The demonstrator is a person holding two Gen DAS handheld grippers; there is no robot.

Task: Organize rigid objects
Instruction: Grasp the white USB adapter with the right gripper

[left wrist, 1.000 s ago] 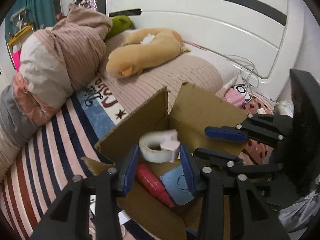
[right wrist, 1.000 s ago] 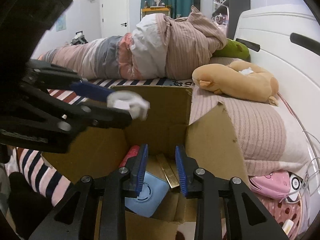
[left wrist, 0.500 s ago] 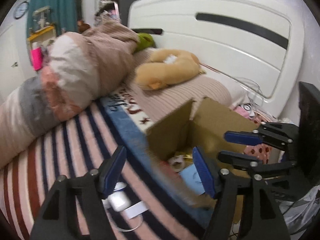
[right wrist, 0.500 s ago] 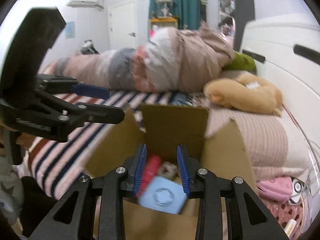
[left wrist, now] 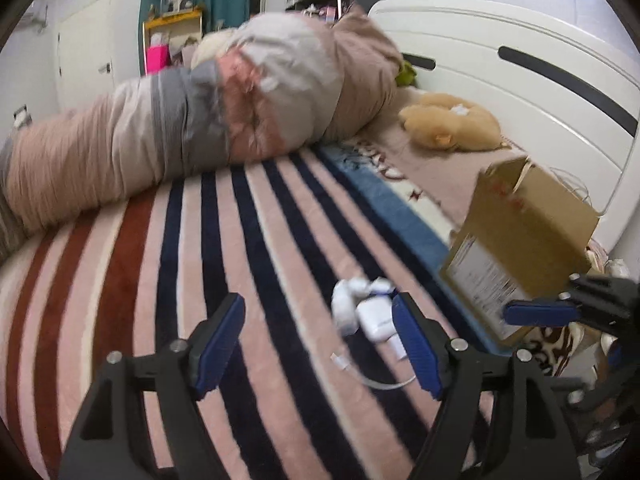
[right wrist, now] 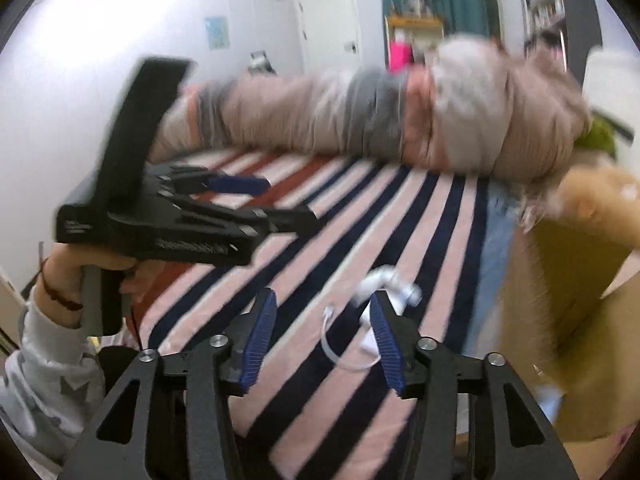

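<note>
Reaching toward the white charger (left wrist: 374, 316) with its loose cable (left wrist: 372, 376) is the step you appear to be in, and it lies on the striped blanket (left wrist: 248, 248) of the bed, just beside the cardboard box (left wrist: 532, 236) that stands to its right. Your left tongs (left wrist: 320, 346) are apart with nothing between the pads; their jaws have just been opening, and the charger sits just ahead of the right-hand blue pad (left wrist: 416, 348). Your right tongs (right wrist: 322, 340) are also apart and empty, likewise having just been opening, with the charger (right wrist: 390, 284) showing just past their right pad. To do this well, let only one pair of tongs go in, since both now crowd the same small item. Centre the charger's solid body between the pads, not the thin cable, which would likely slip out. Close squarely across its flat sides, because the soft blanket may let it tip or sink. Keep clear of the box wall as you lift. Both tongs point forward and downward at the bed. In the right wrist view, your left hand (right wrist: 70, 280) grips the handle from below, wrist bent, a pale starred sleeve (right wrist: 48, 368) beneath it. Both views are blurred, so finer detail of the charger cannot be told.
</note>
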